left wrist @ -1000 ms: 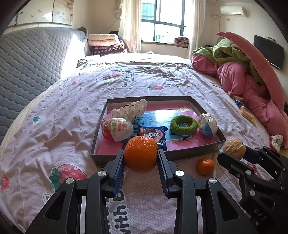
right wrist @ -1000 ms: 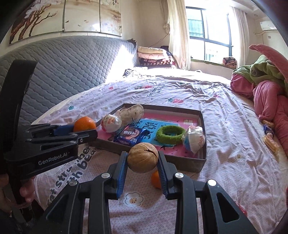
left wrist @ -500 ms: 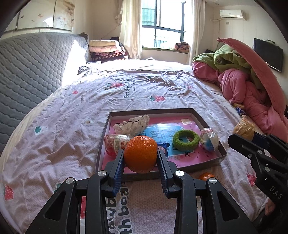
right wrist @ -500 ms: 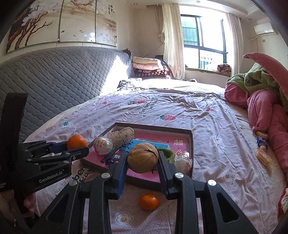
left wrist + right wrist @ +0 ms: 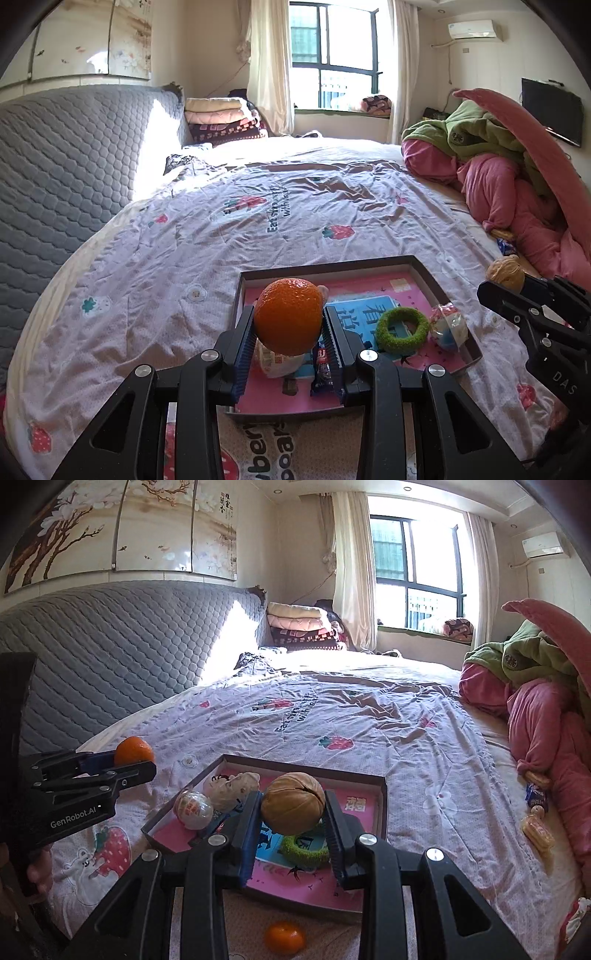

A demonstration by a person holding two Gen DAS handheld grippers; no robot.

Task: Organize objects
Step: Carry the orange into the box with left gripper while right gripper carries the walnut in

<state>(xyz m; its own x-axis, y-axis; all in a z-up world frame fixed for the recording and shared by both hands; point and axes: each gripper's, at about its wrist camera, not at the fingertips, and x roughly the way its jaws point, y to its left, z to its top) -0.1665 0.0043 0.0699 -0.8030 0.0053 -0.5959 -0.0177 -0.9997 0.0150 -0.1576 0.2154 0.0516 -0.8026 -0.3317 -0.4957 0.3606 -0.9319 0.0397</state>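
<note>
My left gripper (image 5: 288, 325) is shut on an orange (image 5: 288, 315) and holds it above the near left part of a shallow box (image 5: 424, 275) with a pink floor. My right gripper (image 5: 293, 808) is shut on a walnut (image 5: 293, 808) above the same box (image 5: 382, 797). The box holds a green ring (image 5: 402, 326), a wrapped ball (image 5: 448, 326), a clear capsule (image 5: 194, 808), a pale toy (image 5: 231, 788) and a snack packet (image 5: 321, 369). A small orange (image 5: 284, 938) lies on the sheet in front of the box.
The box lies on a bed with a strawberry-print sheet (image 5: 295, 221). A grey quilted headboard (image 5: 55, 166) is on the left. Pink and green bedding (image 5: 517, 177) is piled on the right, with snack packs (image 5: 535, 812) beside it. Folded blankets (image 5: 221, 118) are stacked at the back.
Both grippers have risen and moved forward over the box, each keeping its object. The small orange has dropped out of the left wrist view.
</note>
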